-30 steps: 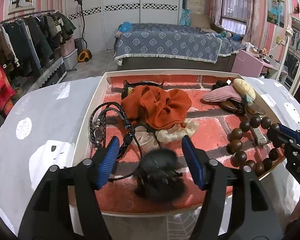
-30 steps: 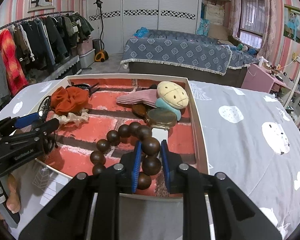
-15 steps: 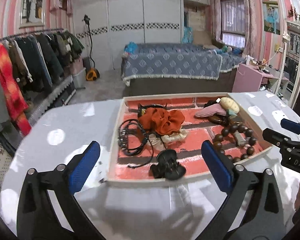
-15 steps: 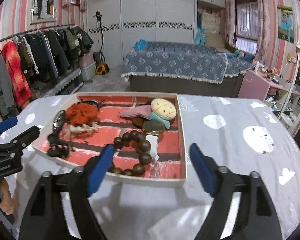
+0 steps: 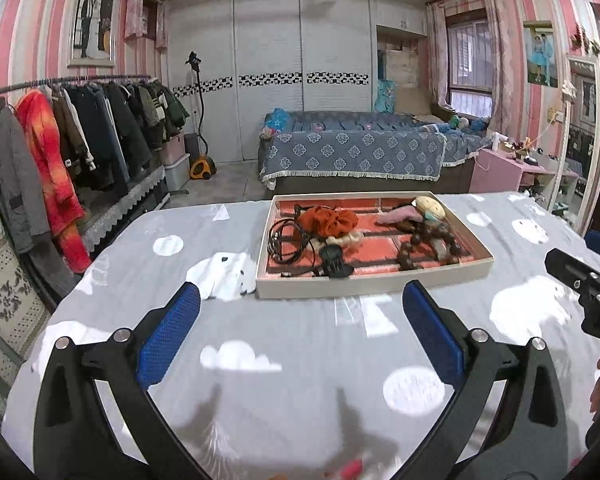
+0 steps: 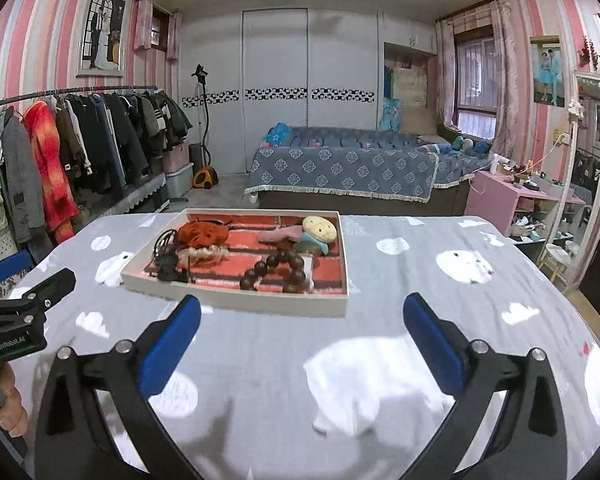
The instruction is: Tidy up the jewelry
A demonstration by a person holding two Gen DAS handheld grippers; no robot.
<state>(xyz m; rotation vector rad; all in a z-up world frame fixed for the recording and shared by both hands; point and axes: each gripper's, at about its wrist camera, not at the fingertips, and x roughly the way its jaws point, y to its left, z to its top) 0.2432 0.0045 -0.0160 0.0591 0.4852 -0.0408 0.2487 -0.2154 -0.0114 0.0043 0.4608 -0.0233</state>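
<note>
A shallow white tray (image 5: 374, 285) with a red brick-patterned floor sat on a table covered in a grey cloth (image 5: 300, 344) printed with white clouds. Both grippers were held above the cloth on the near side of the tray, well apart from it.

The left gripper (image 5: 300, 330) had its blue-padded jaws spread wide, with nothing between them but bare cloth. The right gripper (image 6: 302, 332) was also spread wide, its jaws opening, and it too held nothing. The tray lay ahead of each gripper, beyond the fingertips.

All the jewelry lay inside the tray. Toward its left side were a black cord bracelet (image 5: 284, 240), an orange scrunchie (image 5: 328, 220), a cream scrunchie (image 6: 204, 254) just in front of it, and a black claw clip (image 5: 334, 266) near the front wall. Toward the right side were a string of large dark brown beads (image 6: 276, 270), a pink fabric piece (image 6: 280, 234) and a small round plush figure (image 6: 319, 229) near the back.
</note>
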